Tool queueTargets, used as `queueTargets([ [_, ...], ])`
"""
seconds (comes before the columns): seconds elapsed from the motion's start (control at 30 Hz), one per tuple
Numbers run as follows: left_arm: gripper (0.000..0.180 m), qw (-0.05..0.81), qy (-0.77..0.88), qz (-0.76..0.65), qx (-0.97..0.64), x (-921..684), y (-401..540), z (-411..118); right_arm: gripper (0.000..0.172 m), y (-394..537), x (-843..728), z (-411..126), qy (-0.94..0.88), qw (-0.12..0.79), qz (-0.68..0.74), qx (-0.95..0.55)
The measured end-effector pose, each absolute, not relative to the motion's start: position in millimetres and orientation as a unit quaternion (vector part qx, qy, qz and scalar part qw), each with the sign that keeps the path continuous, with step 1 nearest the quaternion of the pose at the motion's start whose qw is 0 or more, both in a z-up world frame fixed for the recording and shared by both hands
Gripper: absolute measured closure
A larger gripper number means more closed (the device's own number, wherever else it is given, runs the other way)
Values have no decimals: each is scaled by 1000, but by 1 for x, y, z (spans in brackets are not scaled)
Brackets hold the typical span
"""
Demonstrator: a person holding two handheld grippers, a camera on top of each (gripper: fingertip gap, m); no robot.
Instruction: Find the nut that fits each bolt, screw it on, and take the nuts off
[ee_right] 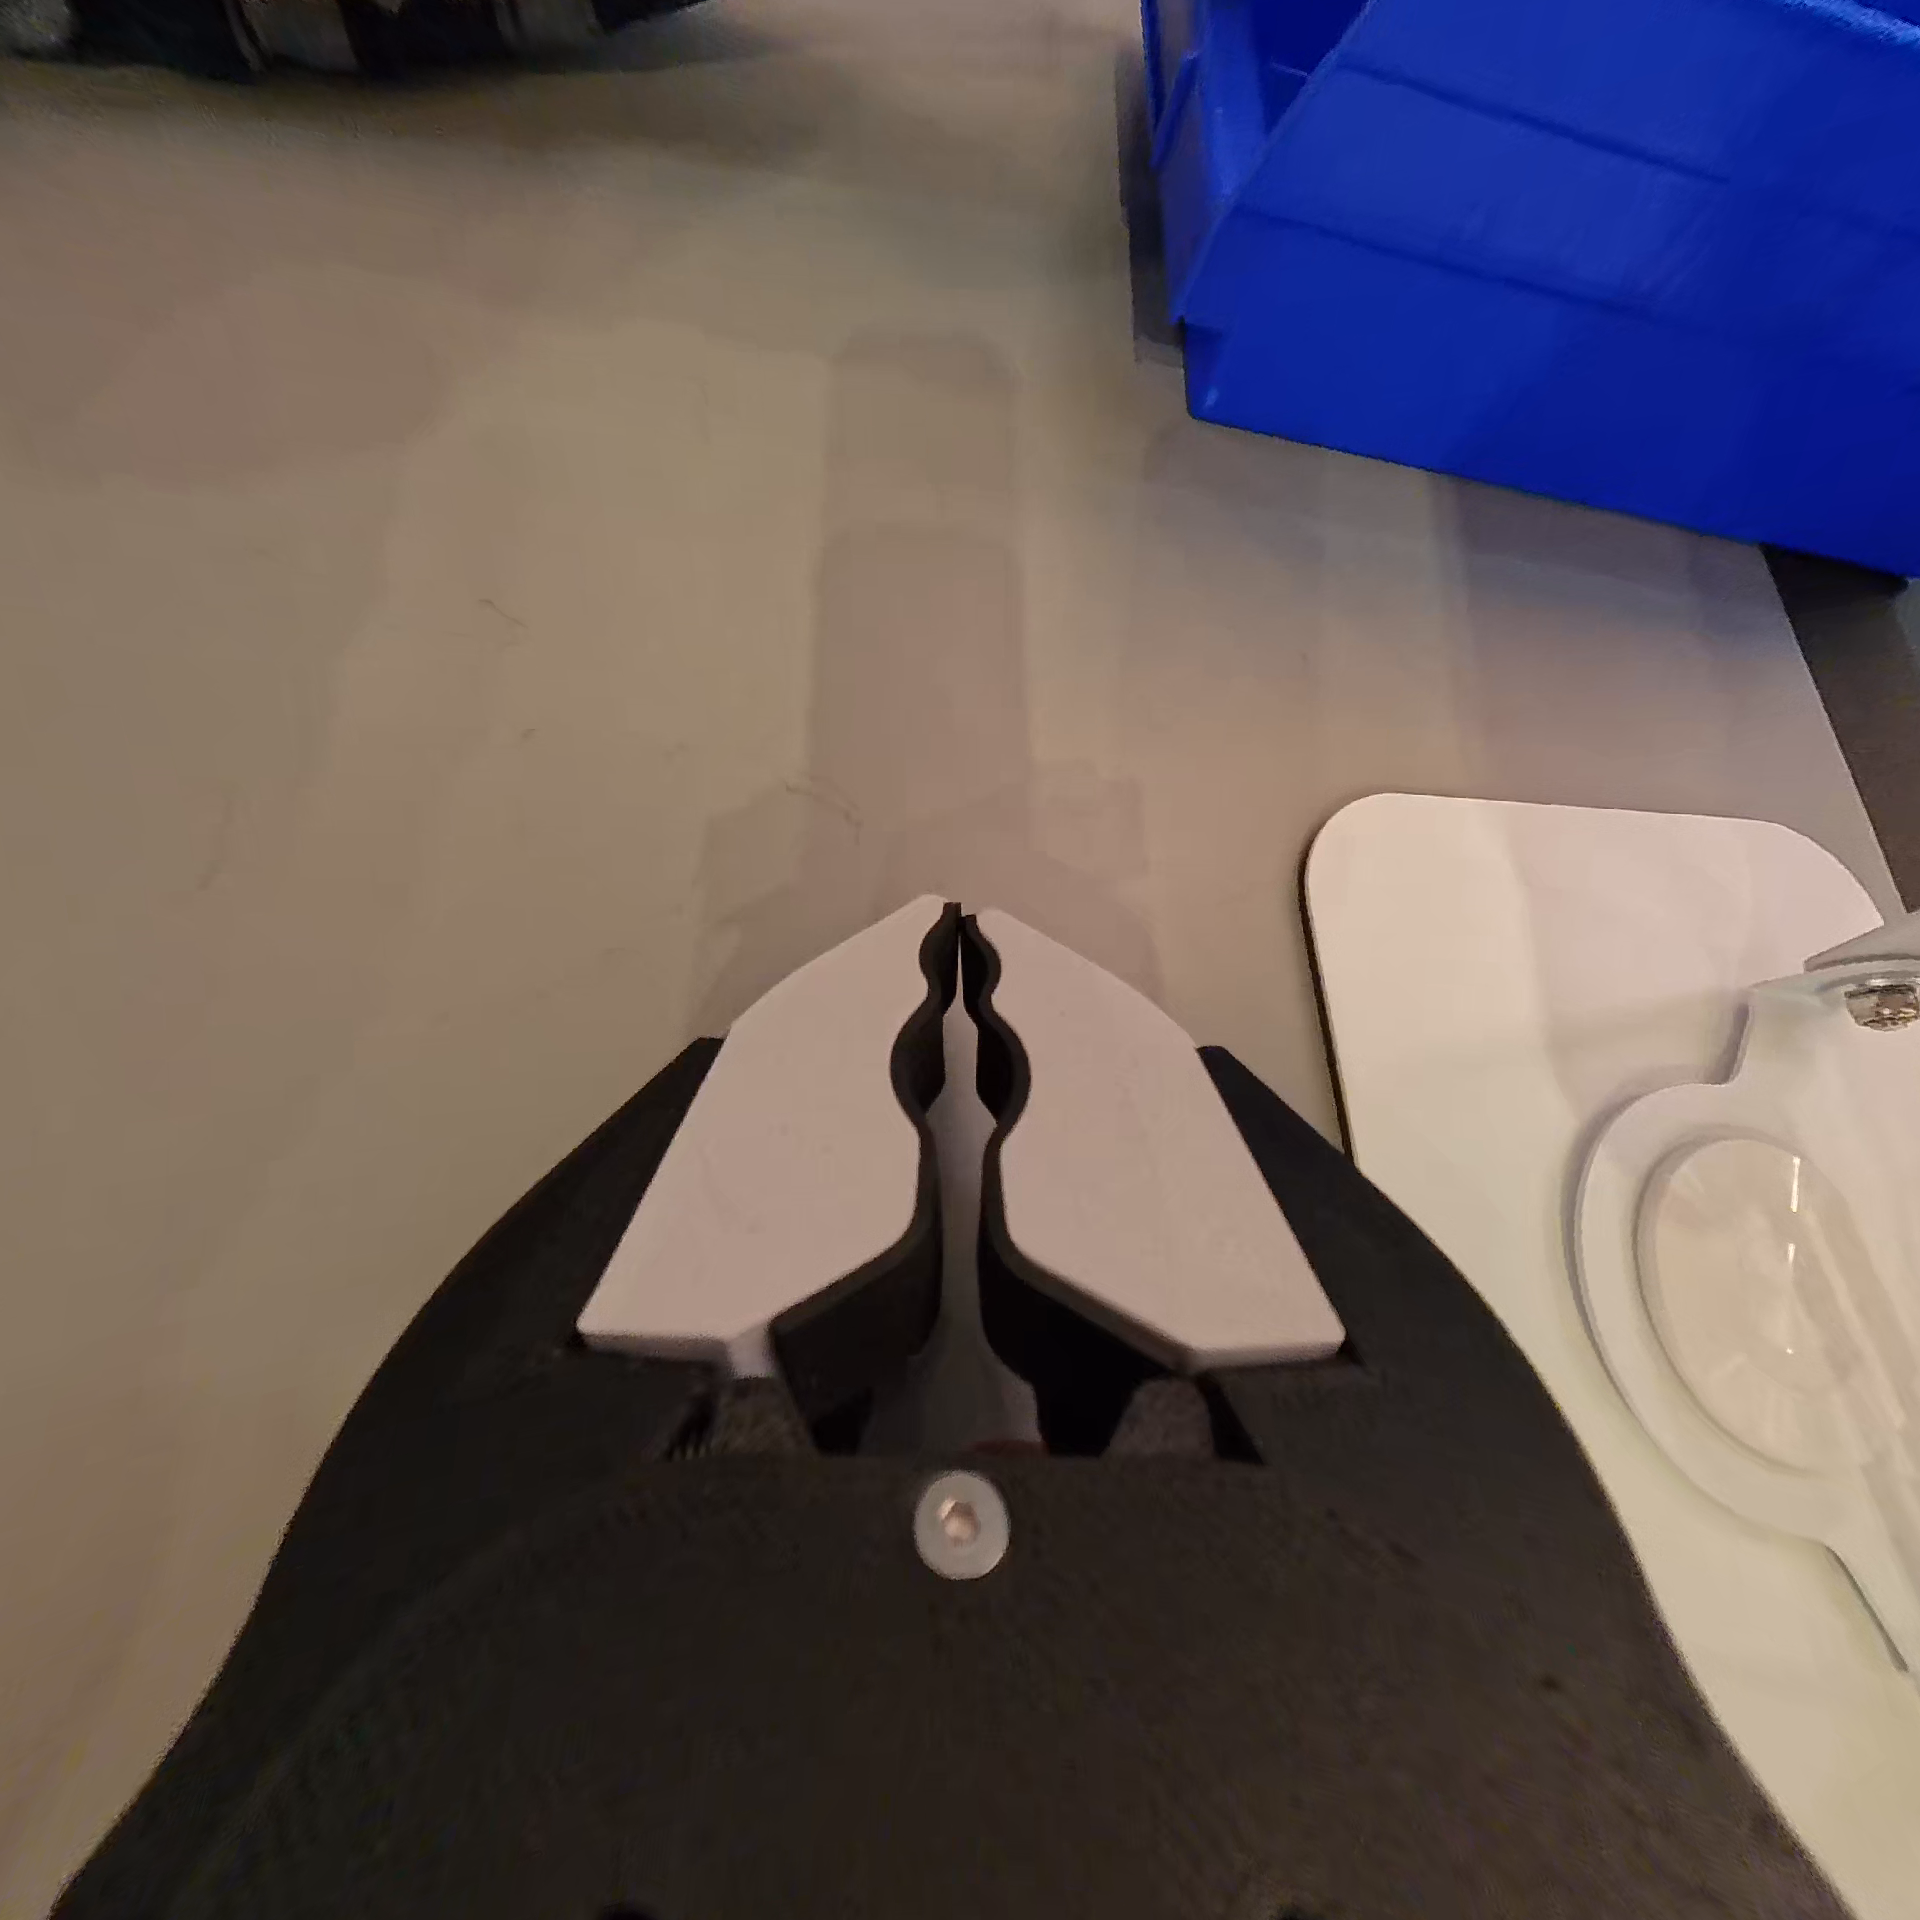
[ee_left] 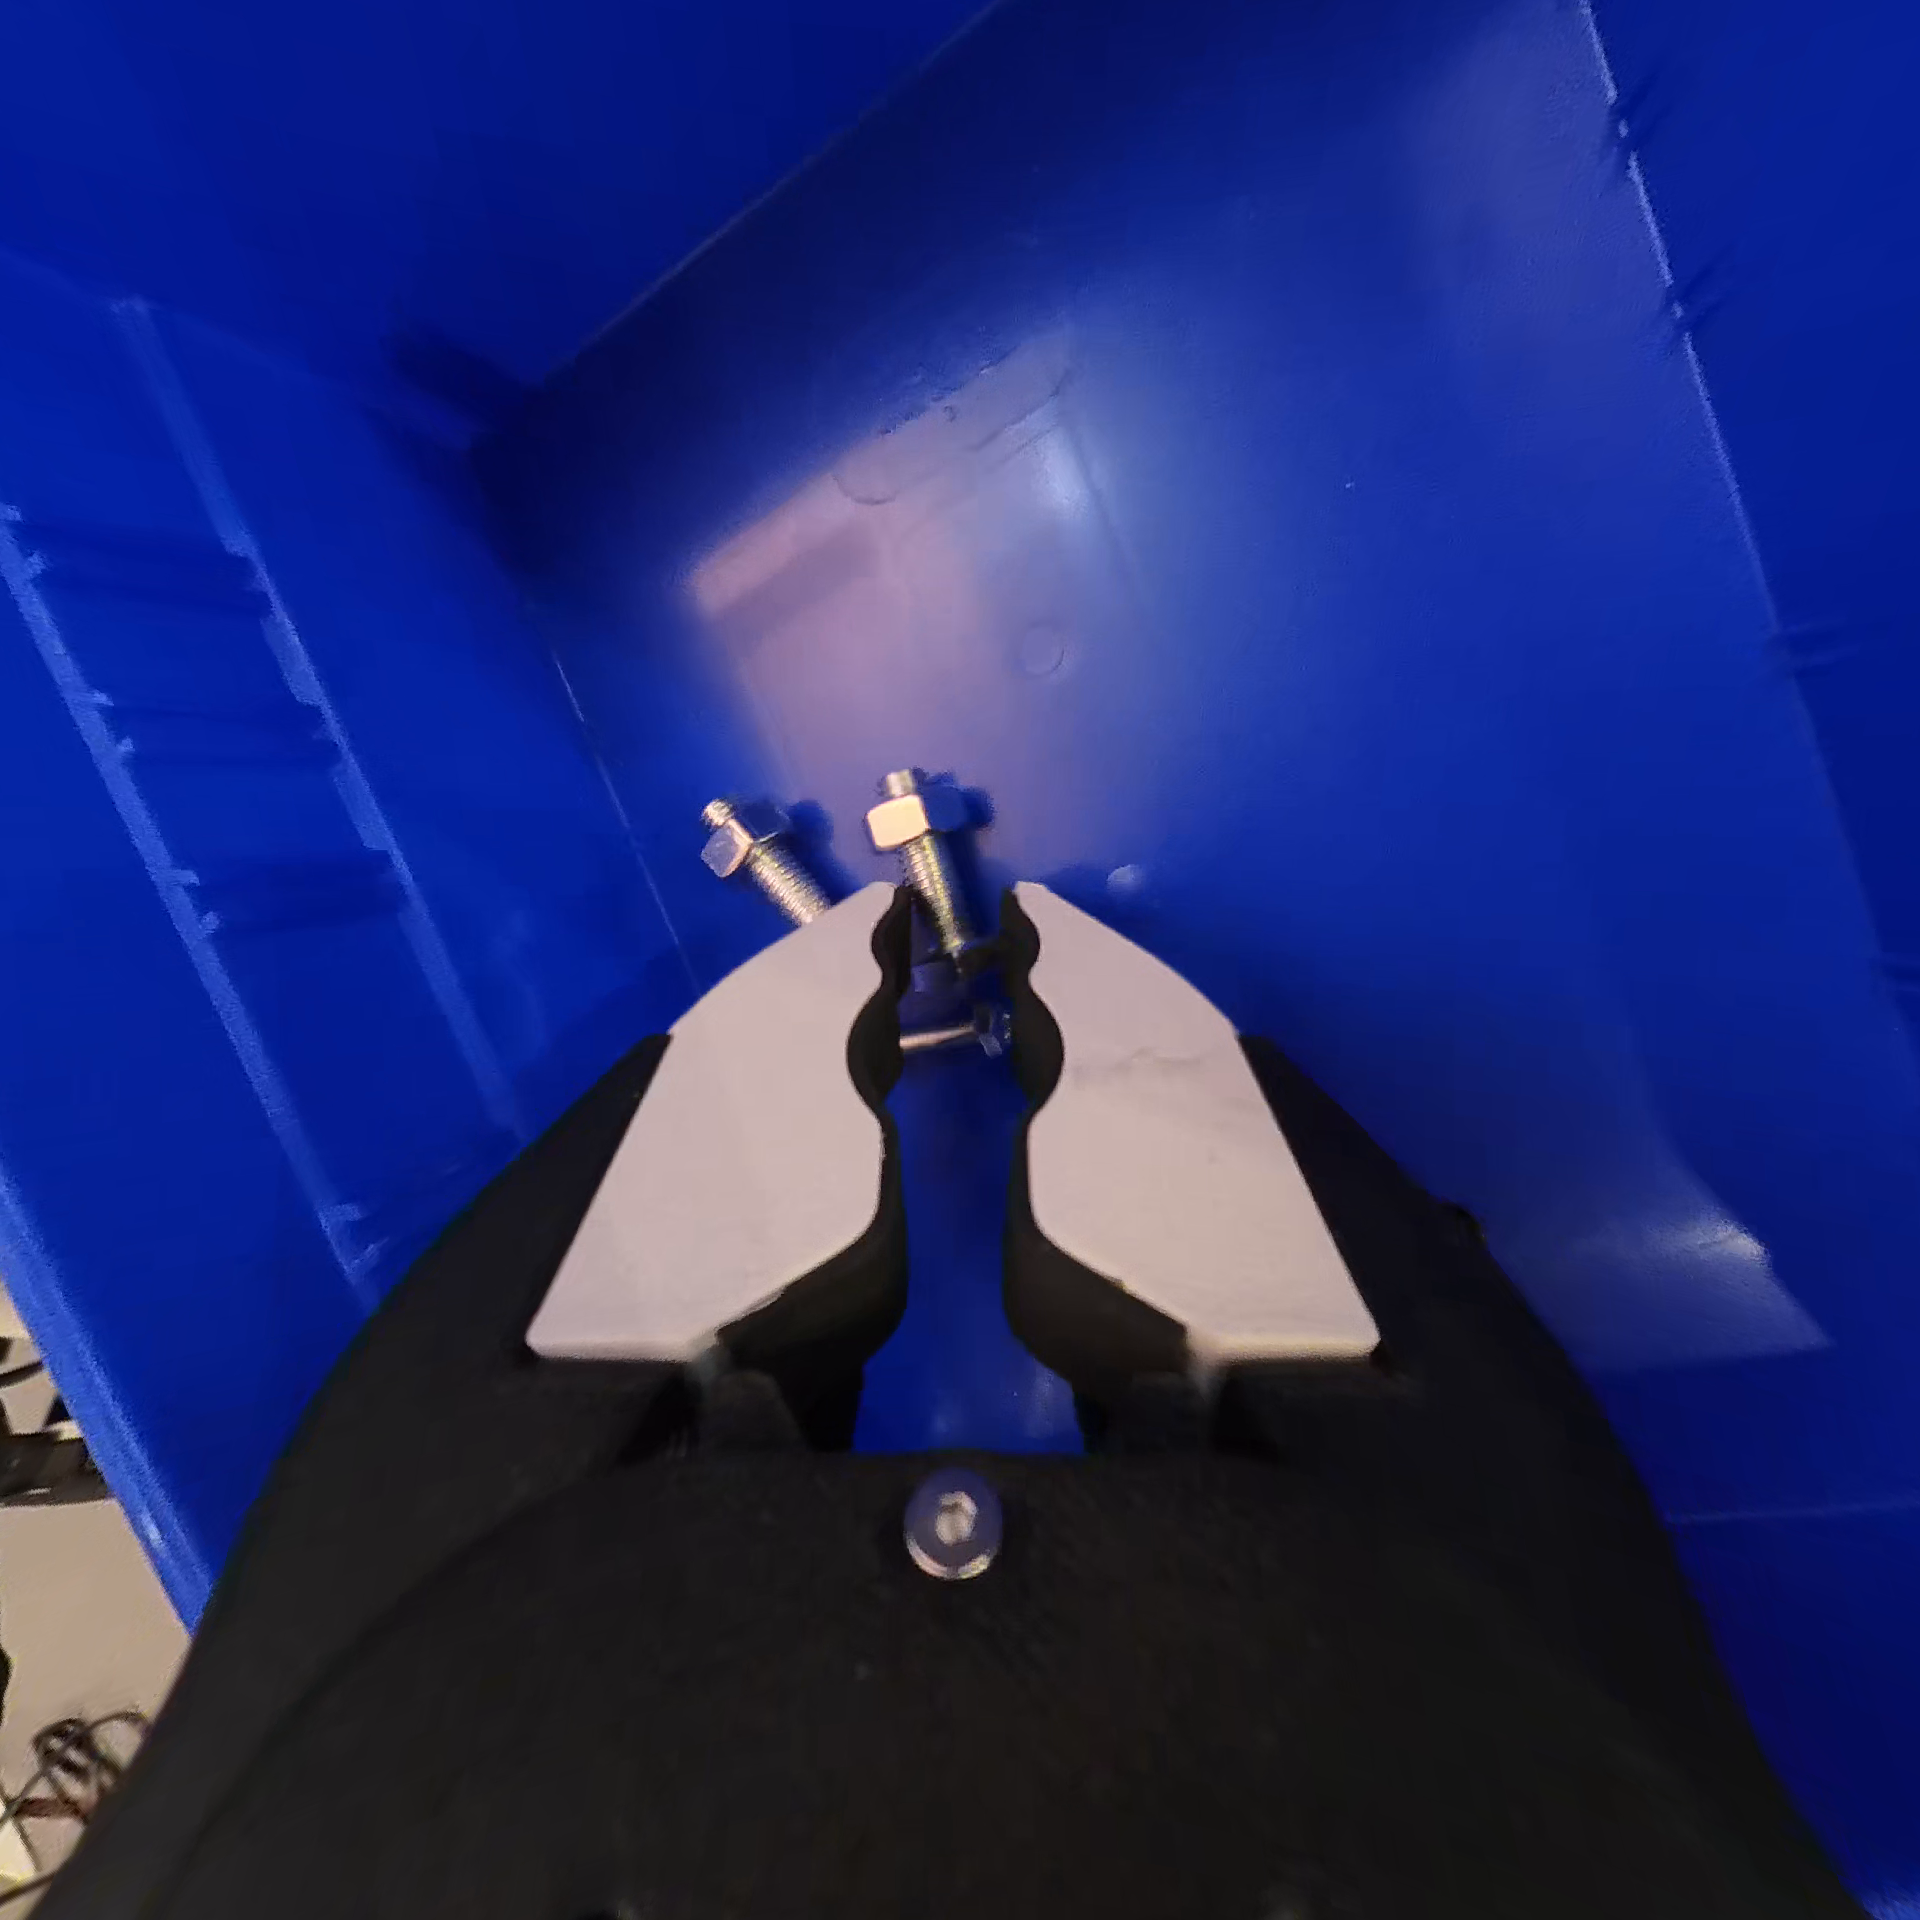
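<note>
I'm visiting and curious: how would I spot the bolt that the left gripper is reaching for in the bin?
Look inside the blue bin. Two nutted bolts lie ahead of the left gripper; yours is the right-hand bolt, its shank running between the fingertips, unlike the left-hand bolt.

no readable text or labels anywhere visible.

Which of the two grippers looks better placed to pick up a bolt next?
The left gripper, probably: it reaches inside the blue plastic bin, fingers either side of a silver bolt with a nut. The right gripper is shut over bare grey table.
</note>
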State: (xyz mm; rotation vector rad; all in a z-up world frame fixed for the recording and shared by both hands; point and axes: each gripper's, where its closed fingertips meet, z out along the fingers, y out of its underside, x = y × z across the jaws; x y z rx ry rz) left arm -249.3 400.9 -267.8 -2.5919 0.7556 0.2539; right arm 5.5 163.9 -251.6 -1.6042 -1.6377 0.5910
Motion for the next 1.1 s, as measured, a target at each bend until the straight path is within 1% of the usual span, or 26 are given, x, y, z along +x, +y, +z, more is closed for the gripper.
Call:
queueTargets([
  [0.03,165,215,275,93,-932,-250,401,-268,171,164,6,-252,-641,378,231,-627],
  [0.07,171,218,278,98,-930,-252,402,-267,171,164,6,-251,-641,378,231,-626],
  [0.33,171,270,299,78,-912,-243,405,-241,171,164,6,-251,-641,377,235,-626],
  [0.43,171,307,300,50,-902,-236,405,-223,171,164,6,-251,-641,379,233,-626],
  [0.53,171,356,302,50,-883,-231,401,-190,171,165,6,-249,-635,384,238,-626],
  [0.67,171,447,313,-36,-837,-198,374,-144,168,172,6,-241,-616,406,245,-629],
  [0.8,172,557,325,-124,-754,-163,325,-102,164,179,3,-223,-573,443,279,-631],
  [0.9,172,582,329,-154,-728,-147,284,-99,163,177,-3,-207,-536,460,329,-627],
  [1.03,172,625,305,-272,-665,-123,229,-97,161,171,-15,-192,-505,477,372,-616],
  [1.1,172,629,289,-320,-647,-112,210,-106,159,167,-20,-182,-480,488,405,-606],
])
